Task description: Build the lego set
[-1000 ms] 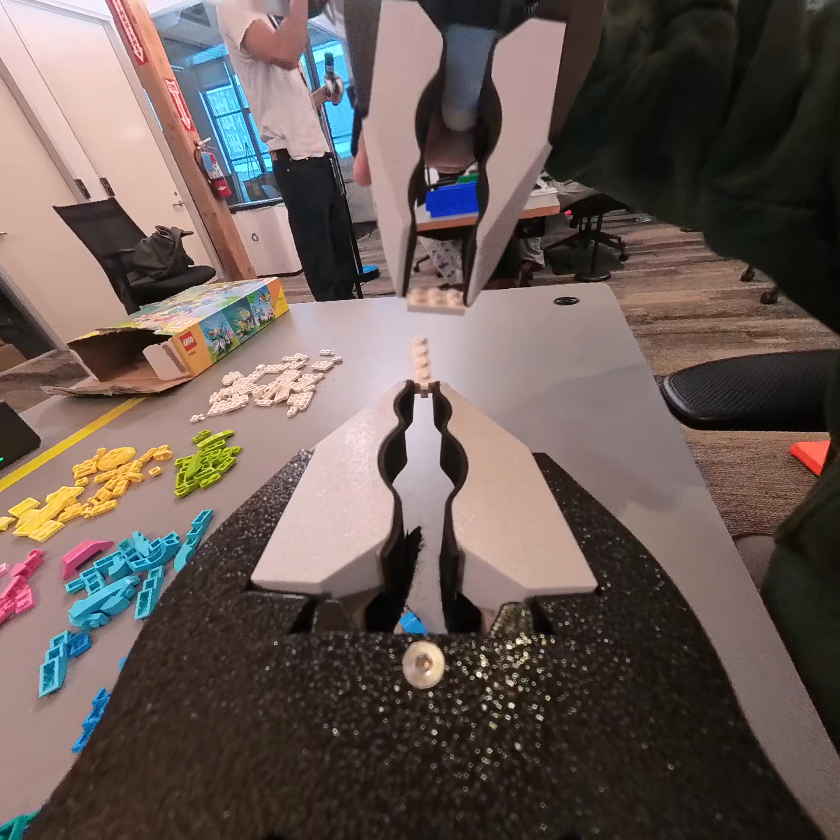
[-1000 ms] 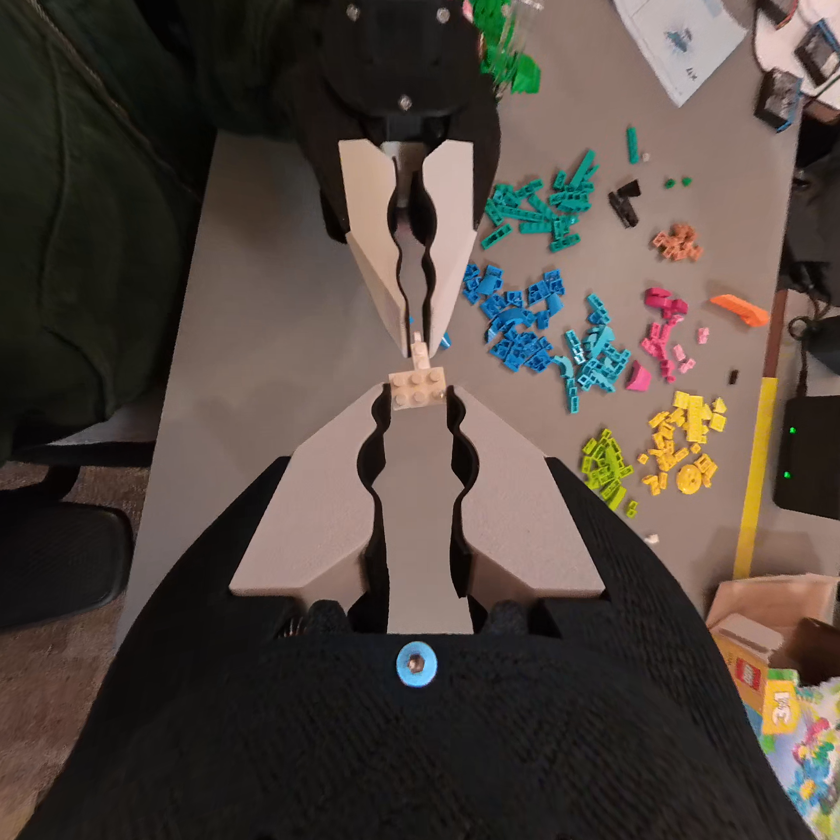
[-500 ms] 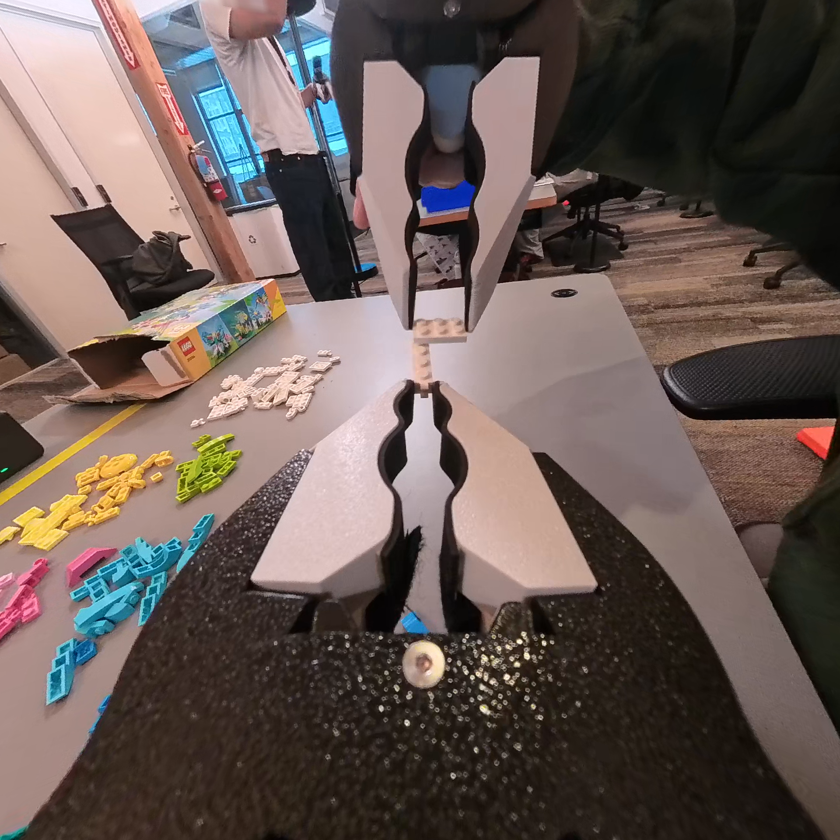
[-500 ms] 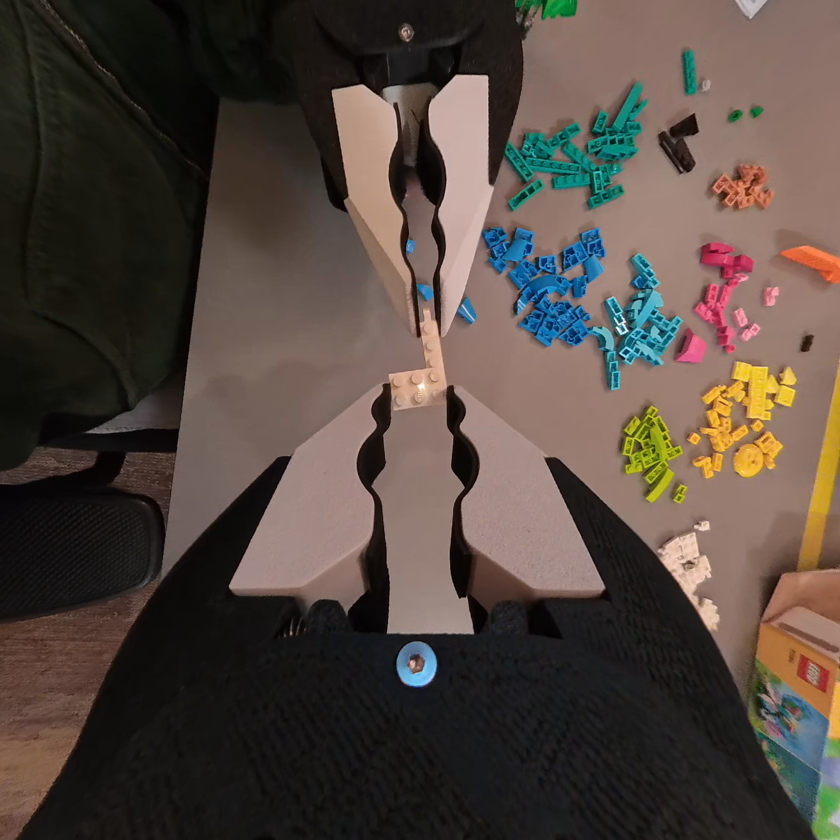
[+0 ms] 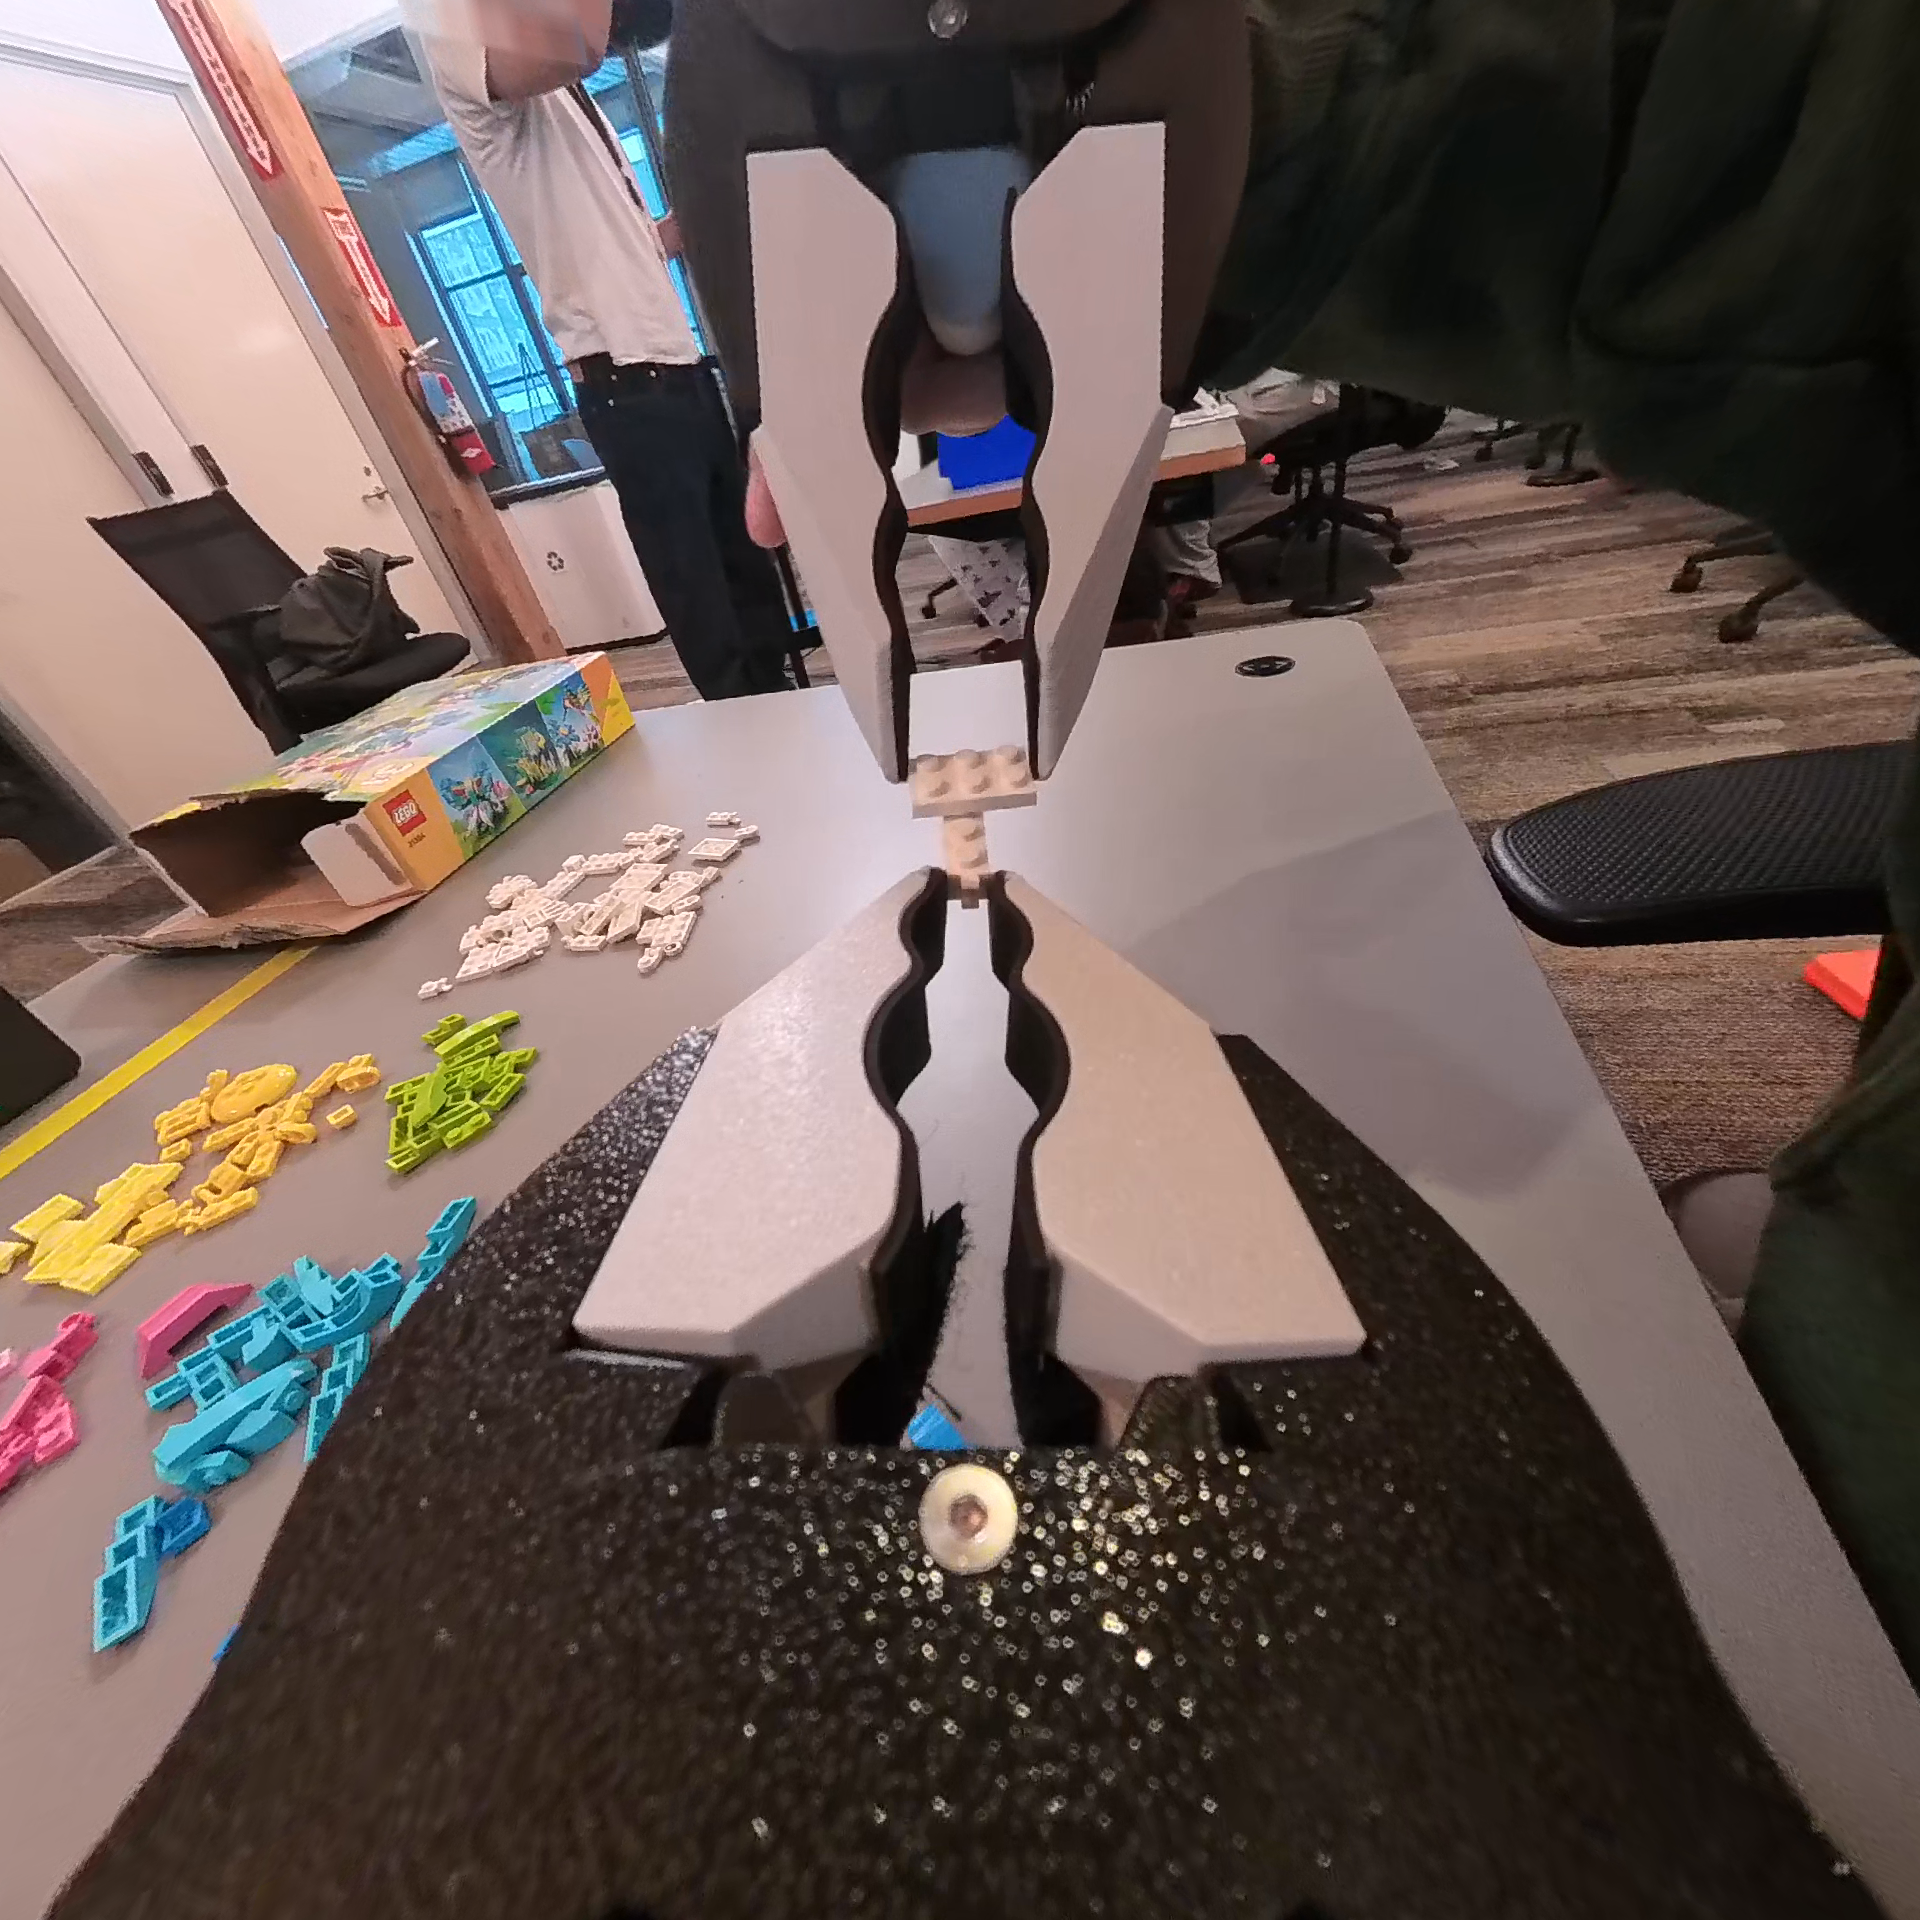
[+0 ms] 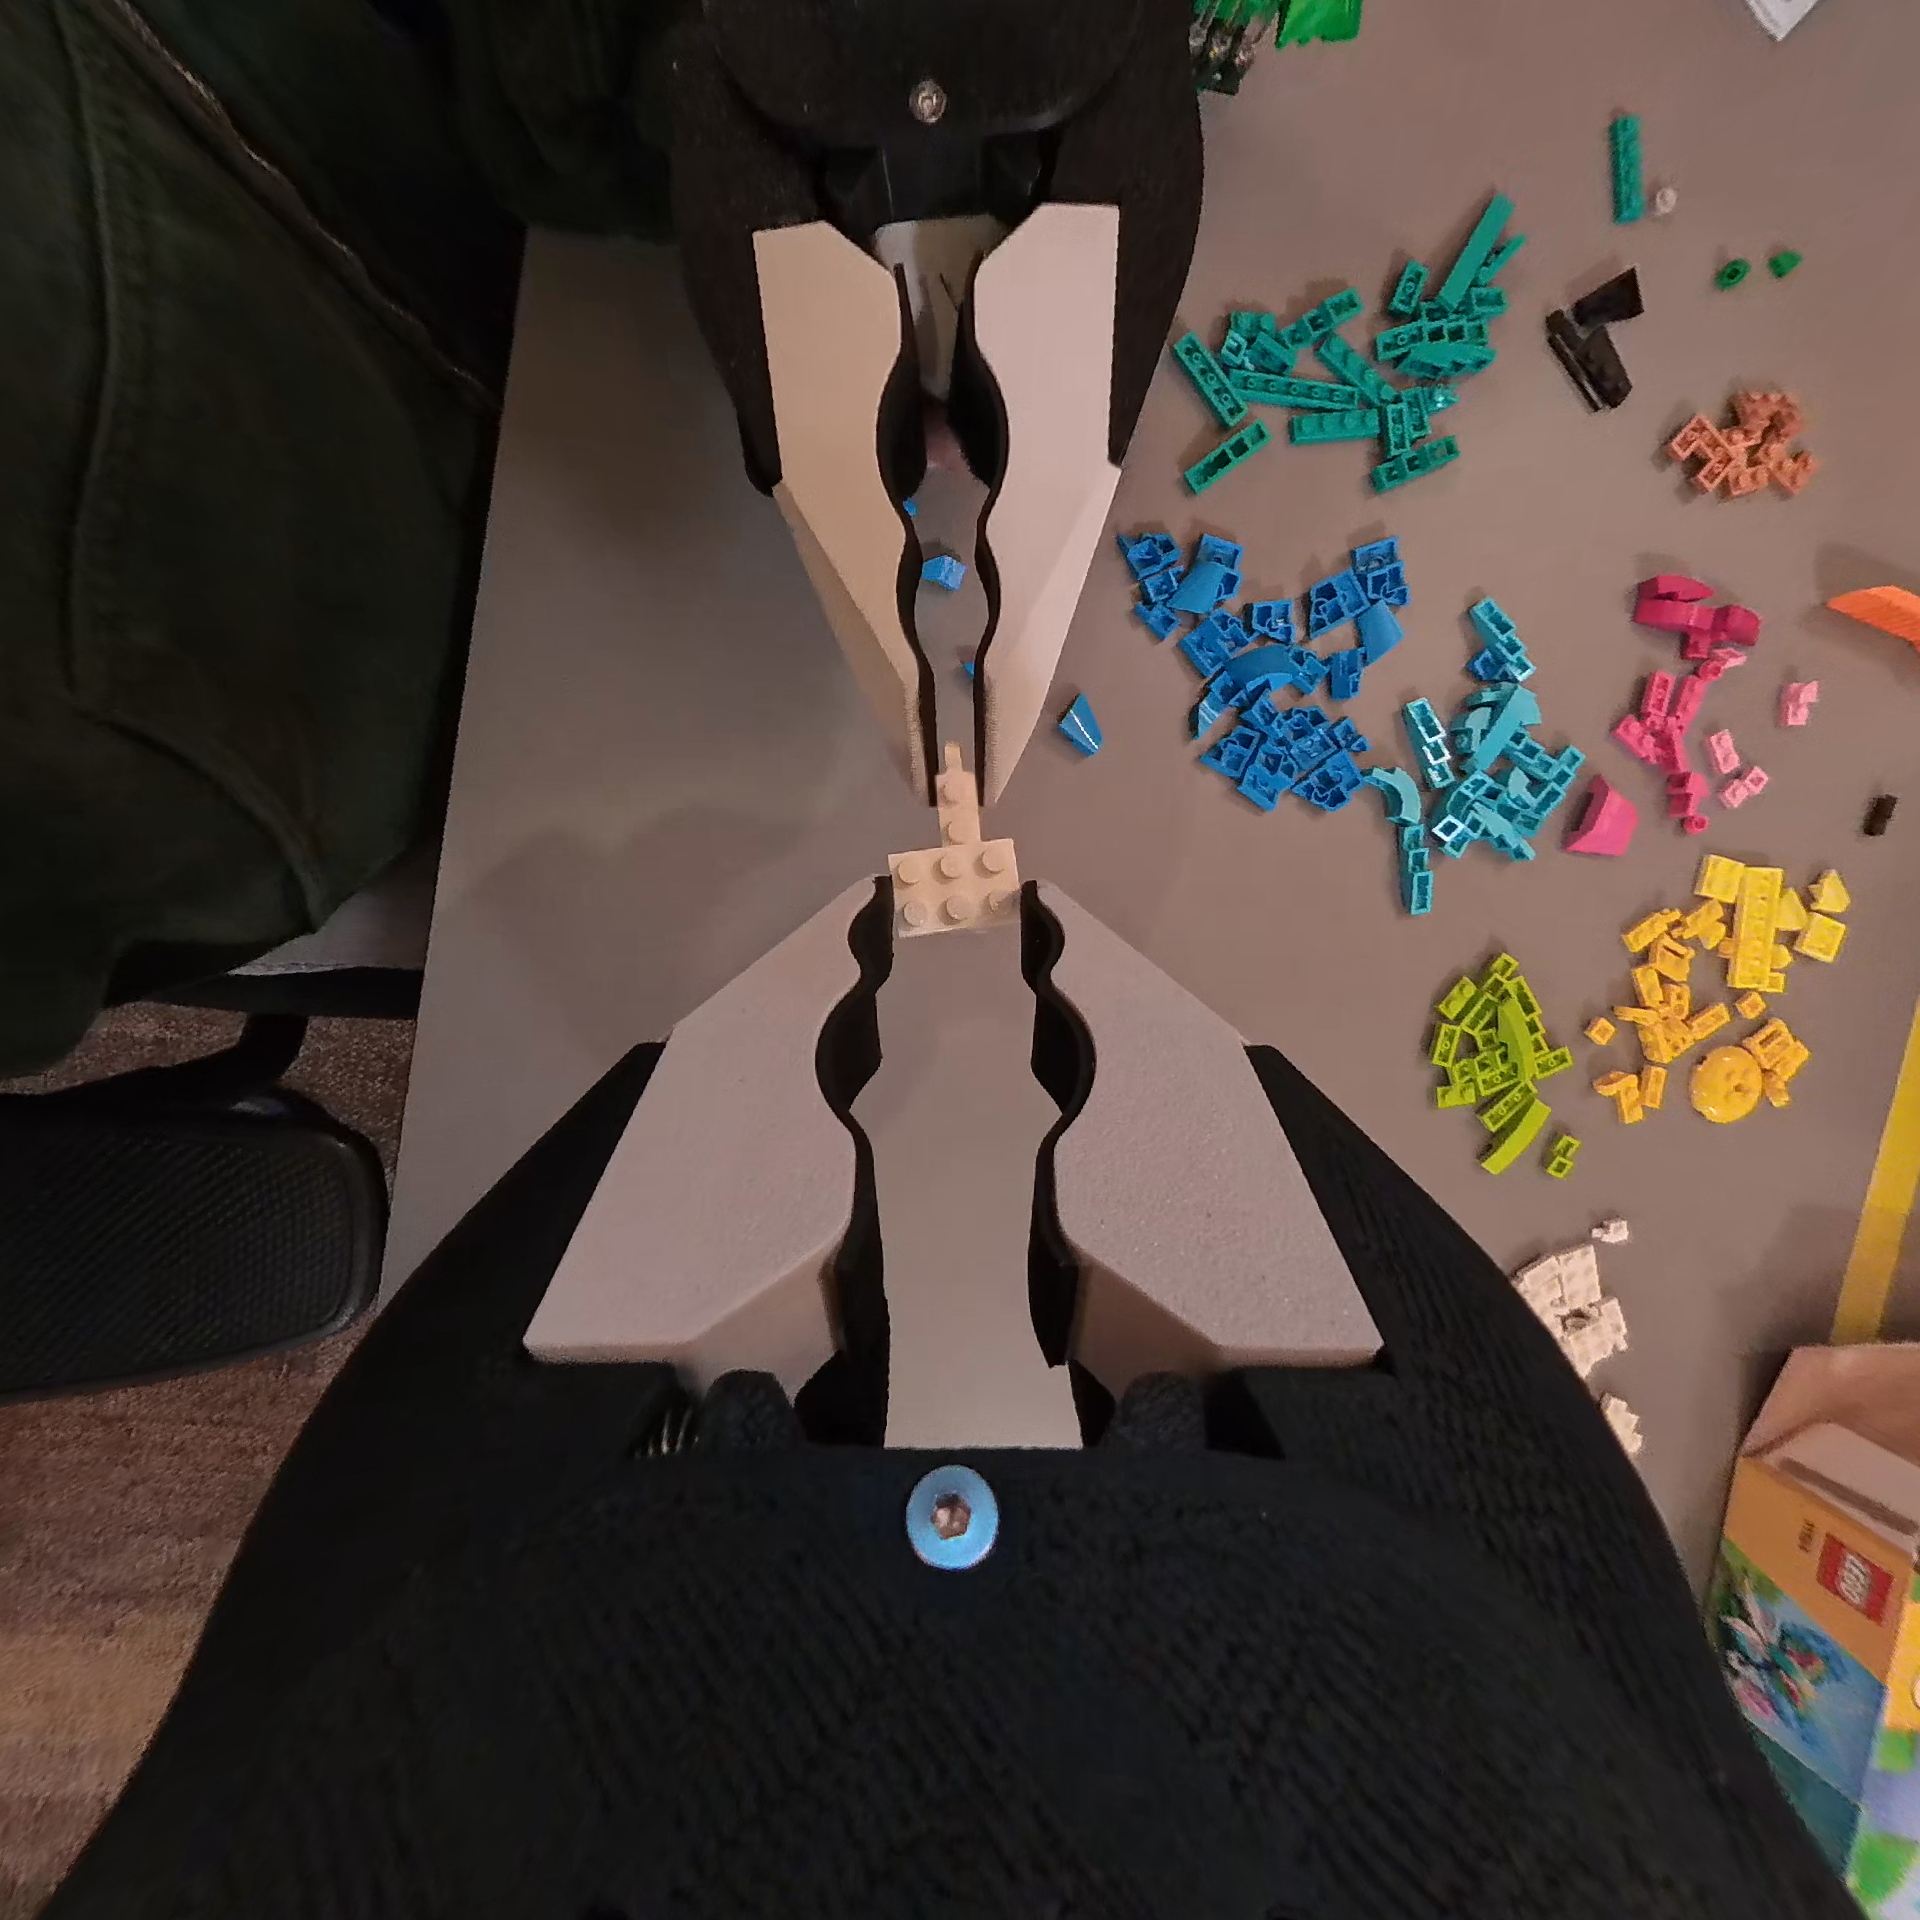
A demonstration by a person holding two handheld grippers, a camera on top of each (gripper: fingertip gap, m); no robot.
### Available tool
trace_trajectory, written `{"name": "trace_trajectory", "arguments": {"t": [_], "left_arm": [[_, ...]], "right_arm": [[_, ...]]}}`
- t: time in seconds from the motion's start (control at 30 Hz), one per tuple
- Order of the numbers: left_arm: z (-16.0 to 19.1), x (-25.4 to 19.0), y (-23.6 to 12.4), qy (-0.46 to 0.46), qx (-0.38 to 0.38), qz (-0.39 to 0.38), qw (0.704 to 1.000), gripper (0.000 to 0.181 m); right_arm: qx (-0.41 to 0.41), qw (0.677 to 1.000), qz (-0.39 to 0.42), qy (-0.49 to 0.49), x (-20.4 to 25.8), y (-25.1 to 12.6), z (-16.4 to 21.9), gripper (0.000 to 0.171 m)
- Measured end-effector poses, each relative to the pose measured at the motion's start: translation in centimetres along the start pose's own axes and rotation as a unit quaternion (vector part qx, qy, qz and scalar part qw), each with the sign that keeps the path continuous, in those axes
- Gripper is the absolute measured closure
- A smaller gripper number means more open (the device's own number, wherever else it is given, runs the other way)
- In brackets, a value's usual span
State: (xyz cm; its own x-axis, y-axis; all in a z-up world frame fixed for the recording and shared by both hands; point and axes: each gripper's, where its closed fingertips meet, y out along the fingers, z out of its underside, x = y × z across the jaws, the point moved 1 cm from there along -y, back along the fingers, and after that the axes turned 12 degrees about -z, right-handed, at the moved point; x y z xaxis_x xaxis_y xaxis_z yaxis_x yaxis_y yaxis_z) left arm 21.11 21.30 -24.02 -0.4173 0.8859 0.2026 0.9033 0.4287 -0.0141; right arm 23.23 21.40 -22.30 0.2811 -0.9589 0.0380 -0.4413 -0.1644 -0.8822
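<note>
My left gripper (image 5: pixel 966 891) is shut on the near end of a narrow white plate (image 5: pixel 966 847), held above the grey table (image 5: pixel 1247 935). My right gripper (image 5: pixel 971 774) comes in from above, shut on a wider white plate (image 5: pixel 974 792). The wide plate rests on the far end of the narrow plate. In the right wrist view the right gripper (image 6: pixel 954 904) holds the wide plate (image 6: pixel 951 883) studs up. The narrow plate (image 6: pixel 956 810) sticks out from under it into the left gripper (image 6: pixel 956 795).
Piles of loose bricks sorted by colour lie on the table: white (image 5: pixel 603 909), lime (image 5: pixel 457 1081), yellow (image 5: pixel 208 1143), blue (image 6: pixel 1278 665), teal (image 6: pixel 1351 364), pink (image 6: pixel 1683 707). An open Lego box (image 5: pixel 447 769) lies at the back left. A black chair (image 5: pixel 1704 852) stands by the table's right edge. A person (image 5: pixel 623 364) stands behind the table. The tips of both grippers are at nearly the same place.
The right gripper has come down with the wide plate. The gap to the narrow plate has closed and the two plates now touch. Both grippers stay shut.
</note>
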Motion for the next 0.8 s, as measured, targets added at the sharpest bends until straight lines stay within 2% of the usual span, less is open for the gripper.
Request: {"name": "trace_trajectory", "arguments": {"t": [0.8], "left_arm": [[-0.12, 0.13, -0.04, 0.004, -0.003, -0.007, 1.000, 0.176]], "right_arm": [[0.030, 0.999, -0.003, 0.028, -0.35, -0.05, 0.06, 0.148]]}}
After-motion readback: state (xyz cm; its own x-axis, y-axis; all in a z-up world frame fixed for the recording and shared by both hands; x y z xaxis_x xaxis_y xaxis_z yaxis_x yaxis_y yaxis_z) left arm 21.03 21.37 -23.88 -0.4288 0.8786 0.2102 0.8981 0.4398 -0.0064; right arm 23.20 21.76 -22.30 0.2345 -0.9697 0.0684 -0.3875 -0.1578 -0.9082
